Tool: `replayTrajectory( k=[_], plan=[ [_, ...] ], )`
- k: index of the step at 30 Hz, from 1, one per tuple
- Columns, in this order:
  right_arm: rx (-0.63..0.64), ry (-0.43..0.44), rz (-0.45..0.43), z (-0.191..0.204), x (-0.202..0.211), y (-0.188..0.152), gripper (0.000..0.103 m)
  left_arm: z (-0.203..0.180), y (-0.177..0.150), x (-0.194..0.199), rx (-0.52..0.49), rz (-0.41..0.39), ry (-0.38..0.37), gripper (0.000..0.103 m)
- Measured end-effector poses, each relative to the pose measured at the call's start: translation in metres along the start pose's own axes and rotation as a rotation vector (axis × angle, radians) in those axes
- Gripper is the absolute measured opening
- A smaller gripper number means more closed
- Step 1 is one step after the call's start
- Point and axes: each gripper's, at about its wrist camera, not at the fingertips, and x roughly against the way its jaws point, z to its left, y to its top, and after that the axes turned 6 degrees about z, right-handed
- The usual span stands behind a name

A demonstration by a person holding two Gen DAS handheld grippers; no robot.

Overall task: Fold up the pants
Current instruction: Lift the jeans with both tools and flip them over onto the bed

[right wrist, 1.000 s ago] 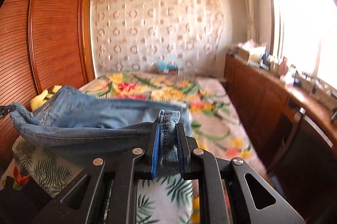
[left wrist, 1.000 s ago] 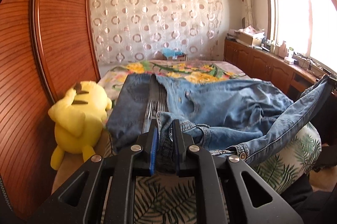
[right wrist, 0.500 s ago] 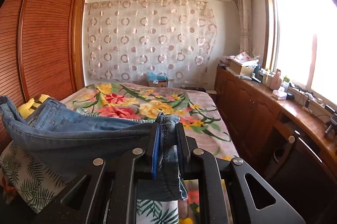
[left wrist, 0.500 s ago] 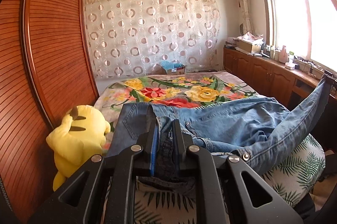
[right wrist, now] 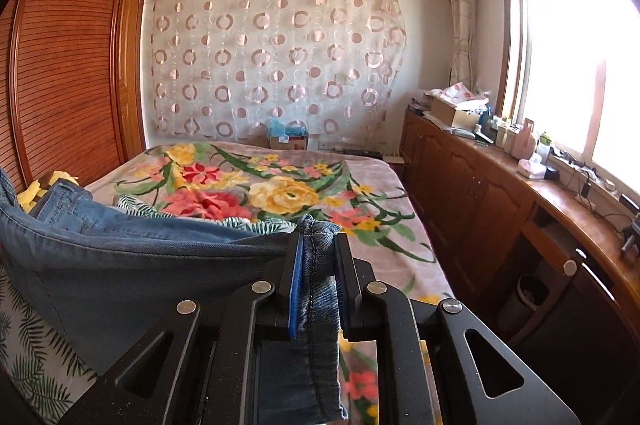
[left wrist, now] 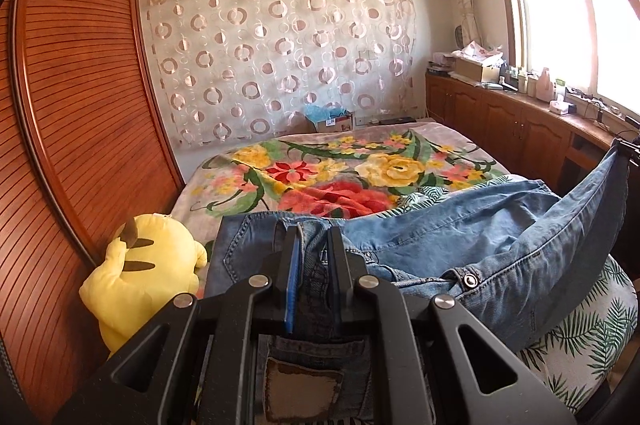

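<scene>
Spanning the bed: the bed (left wrist: 360,161) with its floral blanket serves as the folding surface, which is likely why the work happens at its near end.
Pants: the jeans (left wrist: 460,225) hang as a band across the near end of the bed, one end in each gripper; part of the denim lies on the leaf-print cover (left wrist: 592,325), and holding both ends up seems meant to keep the cloth straight for a fold.
Plush toy: a yellow plush toy (left wrist: 140,265) sits at the bed's left edge beside the wooden wardrobe (left wrist: 72,105), just beside the denim, where it could get in the way.
Left gripper: the left gripper (left wrist: 312,261) has its jaws narrowed on the waistband end of the jeans.
Right gripper: the right gripper (right wrist: 318,265) has its jaws clamped on a hemmed edge of the jeans, a tail of cloth drooping below.
</scene>
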Motion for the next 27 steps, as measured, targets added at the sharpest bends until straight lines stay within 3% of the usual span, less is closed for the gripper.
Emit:
replayTrajectory(
  k=[10, 19, 27],
  plan=[
    [0.001, -0.016, -0.022, 0.002, -0.042, 0.021, 0.015, 0.000, 0.040, -0.045, -0.020, 0.010, 0.016, 0.014],
    [0.021, -0.041, 0.043, 0.008, -0.108, 0.031, 0.015, -0.001, 0.063, -0.110, -0.042, 0.064, 0.043, 0.014],
    [0.073, -0.059, 0.123, 0.020, -0.159, 0.054, 0.015, 0.002, 0.060, -0.151, -0.030, 0.133, 0.046, 0.014]
  ],
)
